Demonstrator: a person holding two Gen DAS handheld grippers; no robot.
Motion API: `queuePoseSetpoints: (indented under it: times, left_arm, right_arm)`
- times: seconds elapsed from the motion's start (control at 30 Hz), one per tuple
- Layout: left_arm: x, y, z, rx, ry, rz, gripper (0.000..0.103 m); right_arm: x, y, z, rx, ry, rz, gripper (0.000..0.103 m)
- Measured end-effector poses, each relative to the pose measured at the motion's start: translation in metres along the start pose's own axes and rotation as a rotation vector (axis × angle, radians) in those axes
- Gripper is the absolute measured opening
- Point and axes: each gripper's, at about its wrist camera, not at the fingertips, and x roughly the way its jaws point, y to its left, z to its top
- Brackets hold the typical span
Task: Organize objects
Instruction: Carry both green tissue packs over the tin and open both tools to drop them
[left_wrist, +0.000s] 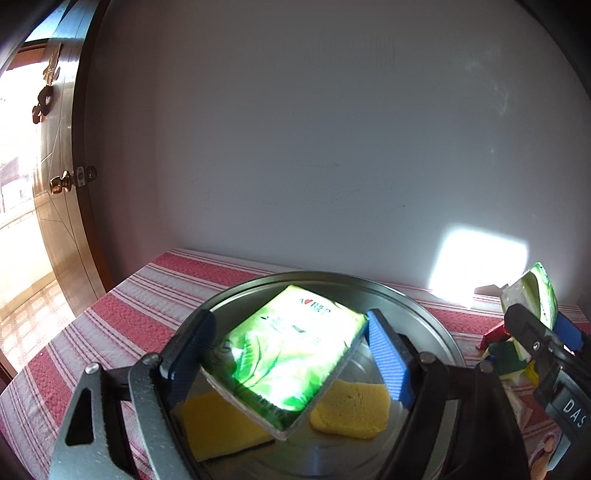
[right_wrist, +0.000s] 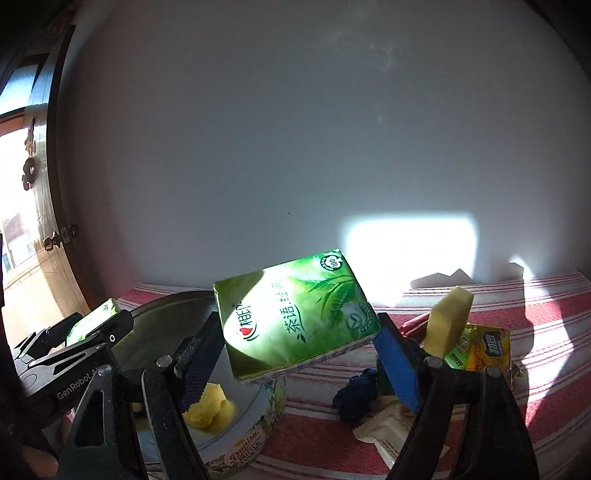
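Note:
My left gripper (left_wrist: 290, 317) is shut on a green tissue pack (left_wrist: 288, 354), held tilted above a round metal cookie tin (left_wrist: 424, 306). Two yellow sponges (left_wrist: 351, 410) lie on the tin's floor under the pack. My right gripper (right_wrist: 297, 325) is shut on a second green tissue pack (right_wrist: 288, 295), held over the tin's right rim (right_wrist: 251, 439) and the striped cloth. Each wrist view shows the other gripper: the right gripper (left_wrist: 543, 321) with its pack (left_wrist: 539, 291) at the far right, the left gripper (right_wrist: 96, 319) with its pack (right_wrist: 107, 308) at the left.
On the red and white striped cloth (left_wrist: 147, 295) right of the tin lie a yellow sponge piece (right_wrist: 447, 321) standing upright, a yellow packet (right_wrist: 484, 347), a dark blue lump (right_wrist: 356, 398) and a beige wrapper (right_wrist: 384, 432). A white wall stands close behind; a wooden door (left_wrist: 62, 177) is at the left.

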Motion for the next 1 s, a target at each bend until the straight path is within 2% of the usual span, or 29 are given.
queuePoseSetpoints:
  times: [0.2, 0.4, 0.5, 0.57, 0.6, 0.73, 1.0]
  left_arm:
    - [0.009, 0.014, 0.001, -0.025, 0.030, 0.052, 0.083]
    - [0.021, 0.026, 0.000, -0.033, 0.067, 0.123, 0.083]
    - [0.026, 0.032, -0.001, -0.044, 0.094, 0.143, 0.083]
    - [0.029, 0.034, -0.003, -0.047, 0.111, 0.154, 0.083]
    - [0.030, 0.034, -0.004, -0.044, 0.119, 0.159, 0.083]
    - [0.036, 0.033, -0.006, -0.019, 0.141, 0.180, 0.083]
    - [0.040, 0.027, -0.008, 0.012, 0.160, 0.207, 0.083]
  right_arm:
    - [0.019, 0.024, 0.005, 0.021, 0.007, 0.009, 0.082]
    - [0.050, 0.041, 0.005, 0.035, 0.068, 0.014, 0.082]
    - [0.058, 0.050, 0.004, 0.017, 0.095, -0.013, 0.082]
    - [0.057, 0.042, 0.000, 0.027, 0.104, -0.009, 0.082]
    - [0.066, 0.051, -0.002, 0.019, 0.110, -0.012, 0.082]
    - [0.070, 0.066, -0.005, -0.021, 0.122, -0.041, 0.082]
    - [0.067, 0.069, -0.007, -0.055, 0.123, -0.075, 0.082]
